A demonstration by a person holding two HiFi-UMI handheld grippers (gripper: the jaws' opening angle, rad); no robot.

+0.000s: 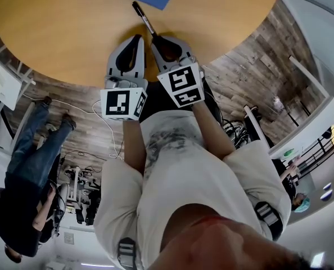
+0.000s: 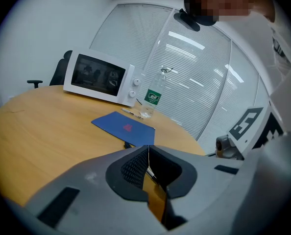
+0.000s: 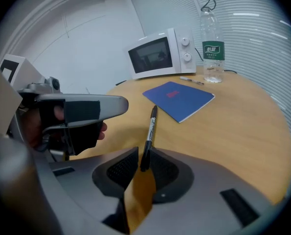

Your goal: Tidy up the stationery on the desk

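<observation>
round wooden table under both tools. white microwave at far edge, blue notebook flat in front of it, water bottle upright beside. right gripper low over near edge, jaws clamped on black marker (near end gripped). marker's long axis runs away from person, free end toward notebook. left gripper alongside, jaws pressed together, nothing between.
</observation>
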